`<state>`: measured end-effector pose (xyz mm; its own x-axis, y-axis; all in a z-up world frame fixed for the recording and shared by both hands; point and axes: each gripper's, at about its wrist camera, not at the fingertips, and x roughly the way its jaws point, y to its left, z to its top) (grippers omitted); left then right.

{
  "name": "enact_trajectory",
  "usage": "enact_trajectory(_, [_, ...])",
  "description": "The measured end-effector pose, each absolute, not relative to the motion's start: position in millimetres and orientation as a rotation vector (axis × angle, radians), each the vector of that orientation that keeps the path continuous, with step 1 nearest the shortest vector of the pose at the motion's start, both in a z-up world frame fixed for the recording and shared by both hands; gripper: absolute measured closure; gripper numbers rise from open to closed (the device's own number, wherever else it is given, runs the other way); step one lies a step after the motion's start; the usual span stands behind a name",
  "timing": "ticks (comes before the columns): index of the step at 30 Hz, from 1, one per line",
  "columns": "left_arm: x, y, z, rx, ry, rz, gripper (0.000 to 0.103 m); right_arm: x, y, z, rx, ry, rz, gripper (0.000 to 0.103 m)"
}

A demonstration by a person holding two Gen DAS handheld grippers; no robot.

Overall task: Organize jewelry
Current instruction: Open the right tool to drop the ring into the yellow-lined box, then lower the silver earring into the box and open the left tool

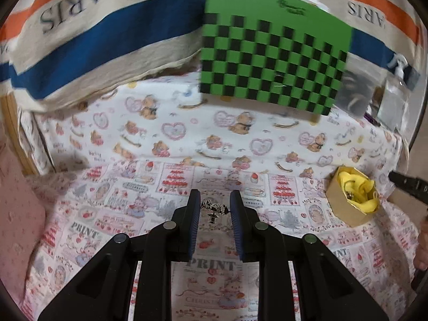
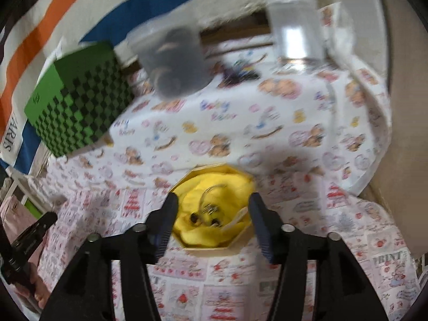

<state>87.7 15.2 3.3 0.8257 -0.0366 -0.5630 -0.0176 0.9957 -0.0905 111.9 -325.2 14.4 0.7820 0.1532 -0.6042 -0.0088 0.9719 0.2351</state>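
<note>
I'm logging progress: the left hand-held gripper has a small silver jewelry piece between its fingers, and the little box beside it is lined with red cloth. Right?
Not quite. The box is lined with yellow cloth, as the right wrist view shows. The left hand-held gripper does have the silver jewelry piece between its fingers.

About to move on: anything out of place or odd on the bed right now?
One piece stands out: a small silver jewelry piece lies loose on the printed cloth between the open left gripper fingers, outside the box. The other pieces sit on the box's yellow lining, under the open right gripper.
</note>
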Motion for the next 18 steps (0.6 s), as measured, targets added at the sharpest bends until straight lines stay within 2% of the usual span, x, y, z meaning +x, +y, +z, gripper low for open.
enact_trajectory(9, [100, -46, 22, -0.125, 0.647, -0.144, 0.081, 116, -359, 2, 0.308, 0.675, 0.079, 0.033])
enact_trajectory(11, [102, -64, 27, -0.133, 0.644, -0.173, 0.081, 115, -363, -1, 0.328, 0.675, 0.068, 0.025])
enact_trajectory(18, [129, -130, 35, -0.136, 0.695, -0.287, 0.081, 122, -384, -17, 0.416, 0.710, 0.038, 0.024])
